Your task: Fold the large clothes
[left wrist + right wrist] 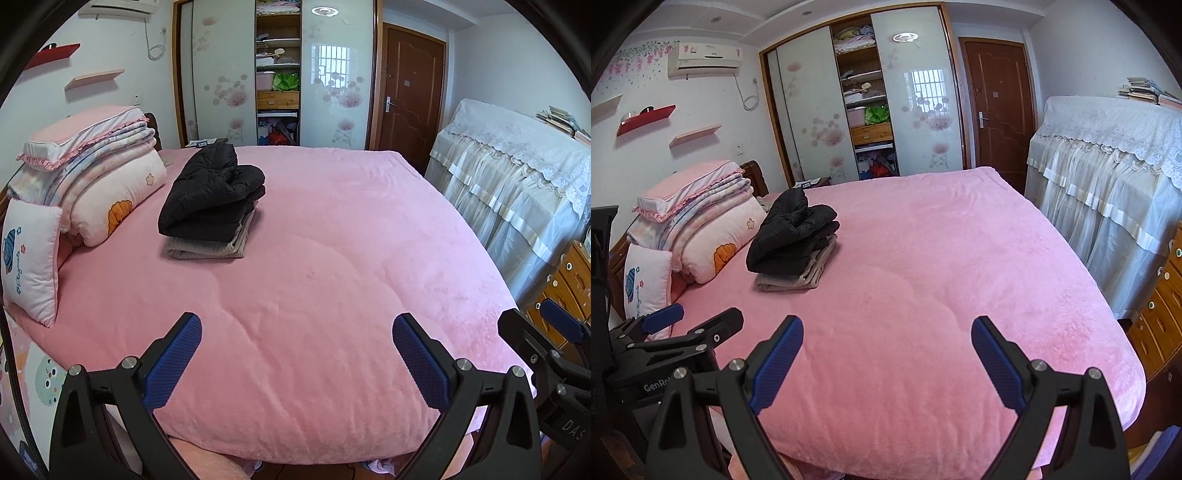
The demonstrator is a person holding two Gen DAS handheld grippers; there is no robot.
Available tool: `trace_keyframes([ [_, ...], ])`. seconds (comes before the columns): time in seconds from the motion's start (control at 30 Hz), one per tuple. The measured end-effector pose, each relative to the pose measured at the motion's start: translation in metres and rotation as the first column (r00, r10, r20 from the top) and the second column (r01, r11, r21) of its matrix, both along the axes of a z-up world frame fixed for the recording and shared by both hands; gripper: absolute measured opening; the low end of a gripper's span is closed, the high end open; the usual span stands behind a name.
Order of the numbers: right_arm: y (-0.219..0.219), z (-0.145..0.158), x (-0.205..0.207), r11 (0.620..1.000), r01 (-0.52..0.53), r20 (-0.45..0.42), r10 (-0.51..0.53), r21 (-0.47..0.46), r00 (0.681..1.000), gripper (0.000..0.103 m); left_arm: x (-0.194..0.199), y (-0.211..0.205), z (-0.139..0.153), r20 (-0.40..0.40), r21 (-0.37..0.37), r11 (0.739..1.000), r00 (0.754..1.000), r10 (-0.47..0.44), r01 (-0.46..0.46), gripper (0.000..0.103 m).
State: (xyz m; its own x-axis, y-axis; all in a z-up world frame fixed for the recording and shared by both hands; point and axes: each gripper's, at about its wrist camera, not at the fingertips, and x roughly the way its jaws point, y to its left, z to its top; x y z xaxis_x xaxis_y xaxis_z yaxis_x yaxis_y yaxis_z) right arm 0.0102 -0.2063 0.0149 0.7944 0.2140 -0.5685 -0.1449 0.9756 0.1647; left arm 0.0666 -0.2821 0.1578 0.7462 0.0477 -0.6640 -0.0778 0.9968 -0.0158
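Pink plush bedding covered the wide bed (332, 258) that filled this bedroom, backed by a sliding-door wardrobe (277, 74) left partly open and a brown door (412, 92) shut beside it. Both tools hung side by side over the near edge of the bed, aimed across it. The left tool (297, 354) had its blue-padded fingers spread wide apart and gripped nothing; the right tool (886, 356) was likewise spread and empty, with bare blanket showing between the pads of each.

Ahead and to the left of both tools, well beyond their tips, lay the clothes: a black padded jacket (212, 192) folded on top of a folded grey garment (207, 247), the two forming one neat stack. The stack sat just beside a pile of folded quilts (96, 173) and a small printed pillow (29, 262) at the head of the bed, apparently parked there to leave the broad middle of the blanket free as a working surface.

No unfolded garment showed on the bed in either view, so the folding appeared either finished or waiting on the next piece. To the right of the tools, a lace-draped piece of furniture (1108, 177) stood against the wall, books stacked on top, clear of the work.
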Motion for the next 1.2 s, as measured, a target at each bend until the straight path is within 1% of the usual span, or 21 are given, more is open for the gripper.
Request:
trace_keyframes([
  [0.17, 0.002, -0.005, -0.002, 1.0, 0.0, -0.003, 0.0, -0.013, 1.0, 0.093, -0.001, -0.001, -0.004, -0.012, -0.009, 1.0, 1.0, -0.007, 0.007, 0.103],
  [0.33, 0.005, -0.009, -0.003, 1.0, -0.008, -0.016, 0.008, -0.02, 1.0, 0.093, -0.002, -0.003, -0.005, -0.012, 0.005, 1.0, 1.0, -0.013, 0.013, 0.102],
  [0.67, 0.005, -0.009, -0.001, 1.0, -0.004, -0.011, 0.003, -0.022, 1.0, 0.093, 0.0, -0.001, -0.008, -0.017, -0.003, 1.0, 1.0, -0.011, 0.011, 0.102],
  [1.2, 0.007, -0.009, 0.003, 1.0, 0.003, -0.008, -0.003, -0.026, 1.0, 0.093, 0.001, -0.004, -0.011, -0.023, 0.016, 1.0, 1.0, -0.011, 0.012, 0.102],
])
